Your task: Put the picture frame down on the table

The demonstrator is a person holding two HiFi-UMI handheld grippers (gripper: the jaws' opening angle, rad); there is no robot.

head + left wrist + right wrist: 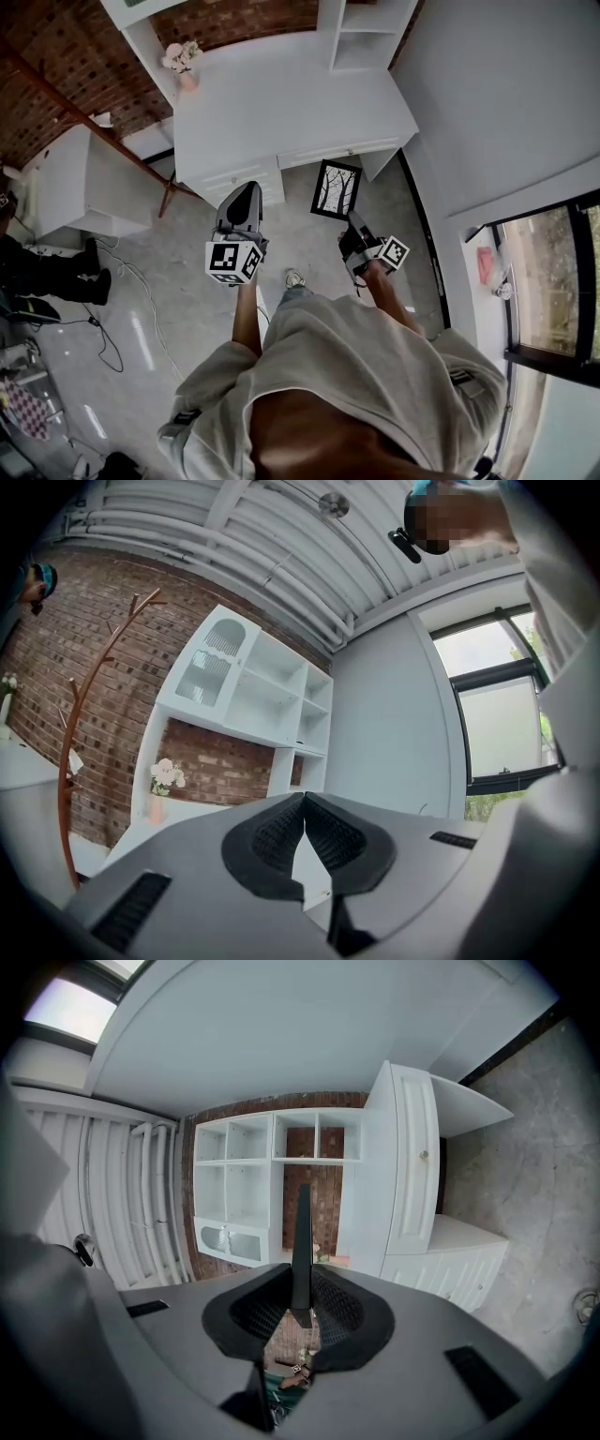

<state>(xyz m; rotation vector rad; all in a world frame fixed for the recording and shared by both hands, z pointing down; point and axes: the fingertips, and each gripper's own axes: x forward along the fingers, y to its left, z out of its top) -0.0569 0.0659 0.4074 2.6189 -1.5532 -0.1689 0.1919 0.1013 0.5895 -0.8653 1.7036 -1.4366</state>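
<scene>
A black picture frame point(336, 188) with a bare-tree print hangs in the air in front of the white desk point(281, 103), below its front edge. My right gripper point(352, 225) is shut on the frame's lower corner. In the right gripper view the frame point(301, 1241) shows edge-on as a thin dark strip pinched between the pads. My left gripper point(242, 208) is held to the left of the frame, apart from it, jaws closed with nothing between them; its pads point(281, 834) meet at the tips in the left gripper view.
A pink vase of flowers point(183, 64) stands on the desk's far left corner. White shelving point(366, 33) rises at the desk's back right. A white cabinet point(89, 183) and a wooden coat stand point(112, 141) are to the left. A window point(548, 281) lies to the right.
</scene>
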